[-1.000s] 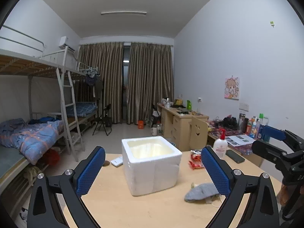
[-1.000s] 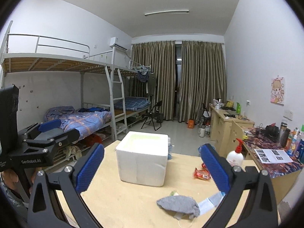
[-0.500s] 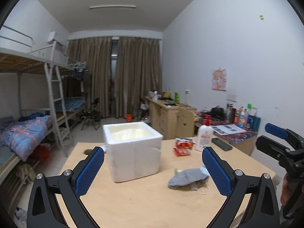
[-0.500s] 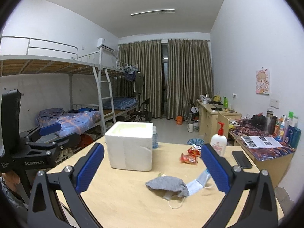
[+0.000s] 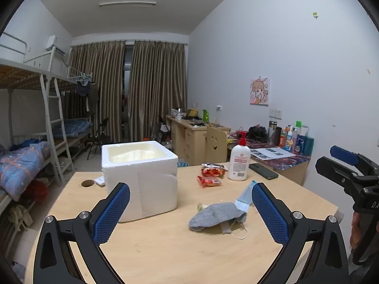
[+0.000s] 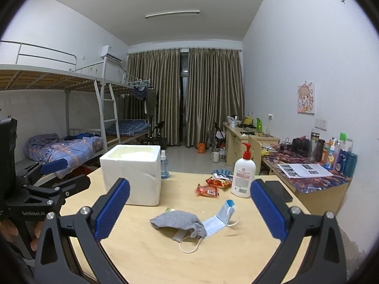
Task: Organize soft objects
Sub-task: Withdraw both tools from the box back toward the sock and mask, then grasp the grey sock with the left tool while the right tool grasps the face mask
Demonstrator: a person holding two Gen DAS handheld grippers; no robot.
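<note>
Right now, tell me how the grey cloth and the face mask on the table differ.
The grey cloth is dark grey and lies in a crumpled heap; the face mask is pale blue and white, pleated and folded. The cloth lies over the mask's near end, while the mask's far end sticks out uncovered. The mask has thin ear loops; the cloth shows none. Both lie on the wooden table, untouched by either gripper.

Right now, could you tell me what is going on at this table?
A person holds a gripper in each hand above a wooden table. The left gripper and the right gripper are both open and empty. Ahead of them a grey sock lies over a face mask, untouched. An open white foam box stands behind, with snack packets and a pump bottle nearby.
</note>
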